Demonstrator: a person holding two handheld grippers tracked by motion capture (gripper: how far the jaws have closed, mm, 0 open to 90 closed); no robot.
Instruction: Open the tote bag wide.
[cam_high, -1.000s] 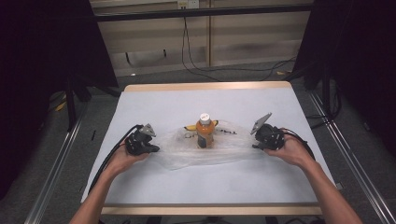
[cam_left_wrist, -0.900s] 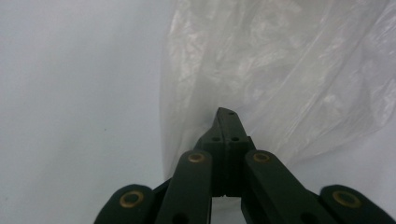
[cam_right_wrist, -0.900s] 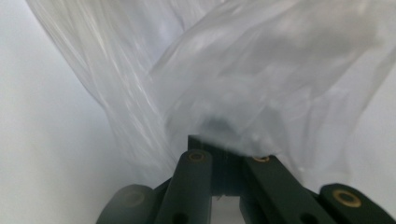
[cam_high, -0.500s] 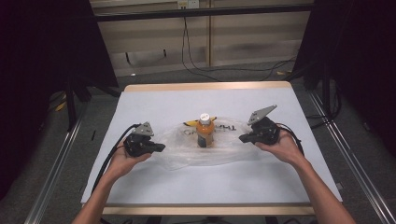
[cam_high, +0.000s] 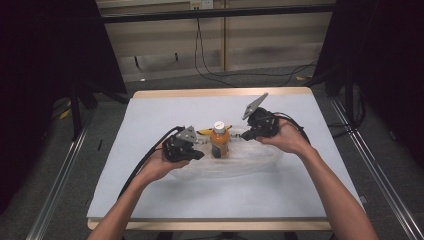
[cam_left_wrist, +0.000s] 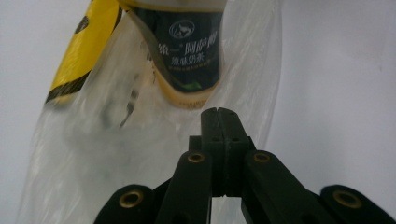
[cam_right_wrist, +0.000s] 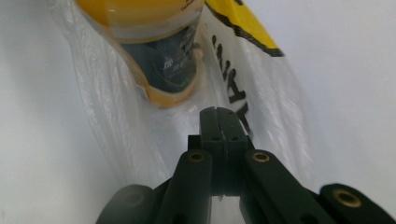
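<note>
One bottle (cam_high: 220, 141) stood upright inside the clear bag (cam_high: 240, 162), between both sets of jaws. Left gripper (cam_left_wrist: 218, 114) was pinched fully closed on bag film; right gripper (cam_right_wrist: 218, 113) likewise. Judgement: bottle was bagged; lifting or closing the bag was left. Table (cam_high: 150, 195) lay underneath.

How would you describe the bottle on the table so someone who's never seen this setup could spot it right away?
Start at the pale table and look to its middle, where a clear plastic bag lies between the left gripper and the right gripper. The bottle stands upright there in the bag. It is the only orange thing with a white cap and a dark label.
</note>
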